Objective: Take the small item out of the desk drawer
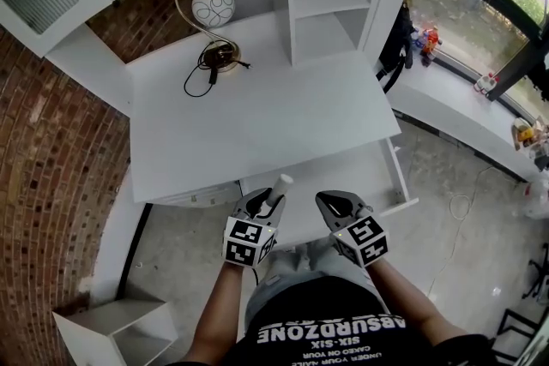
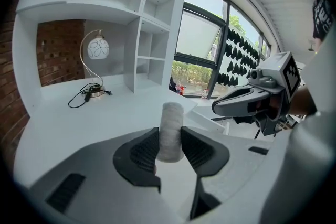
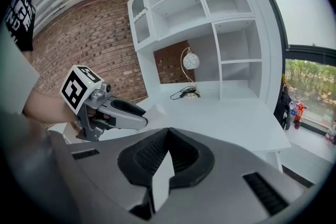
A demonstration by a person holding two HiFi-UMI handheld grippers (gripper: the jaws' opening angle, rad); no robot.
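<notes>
- The left claw pinches a small white fuzzy roll between its two black bumpy pads. The roll stands up straight, and its top pokes out above them.
- The right claw is pressed together with nothing in it (so it looks free to help).
- The roll is up in the air over the front of the open white drawer, not lying inside it.
- So I think the roll is nearly out. The job now is to carry it clear and set it somewhere safe.
- Hold the pinch just this tight. The roll looks soft, so a harder squeeze may squash it, and a loose one may drop it back in.
- Move it up and over the drawer's front edge. Then go to the bare white desk top, well away from the round white lamp on a curly gold arm and its black cable.
</notes>
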